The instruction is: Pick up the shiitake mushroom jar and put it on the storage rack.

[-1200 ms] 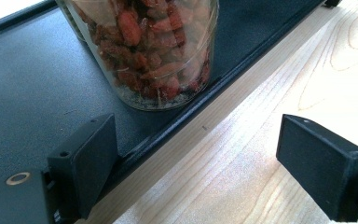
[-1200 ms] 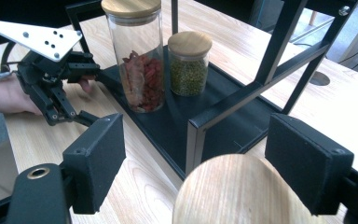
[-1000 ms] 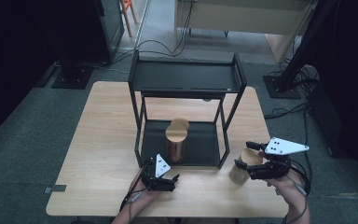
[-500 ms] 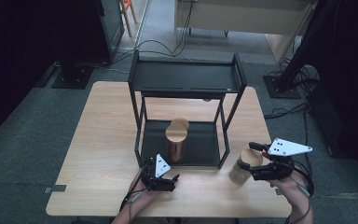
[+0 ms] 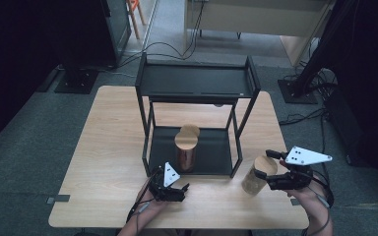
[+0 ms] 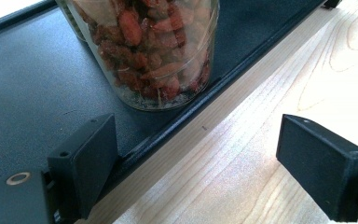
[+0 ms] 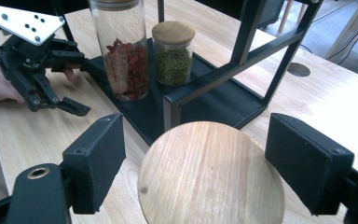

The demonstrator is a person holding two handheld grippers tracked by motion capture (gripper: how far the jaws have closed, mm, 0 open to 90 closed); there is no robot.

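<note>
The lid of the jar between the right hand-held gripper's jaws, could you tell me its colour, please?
Light natural wood with visible grain; the lid shows best in the right gripper view.

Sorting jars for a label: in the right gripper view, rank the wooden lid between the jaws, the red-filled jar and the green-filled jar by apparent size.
1. Wooden lid, though nearness inflates it.
2. Red-filled jar.
3. Green-filled jar.

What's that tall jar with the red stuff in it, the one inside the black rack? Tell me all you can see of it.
The tall jar is a clear, straight-sided cylinder, glass by the look of it, with a round wooden lid. It is partly filled with red dried bits, perhaps berries. It stands upright on the lower shelf of the black rack, near the front edge. A shorter jar of green grains with a similar lid stands close behind it. No gripper touches it.
</note>
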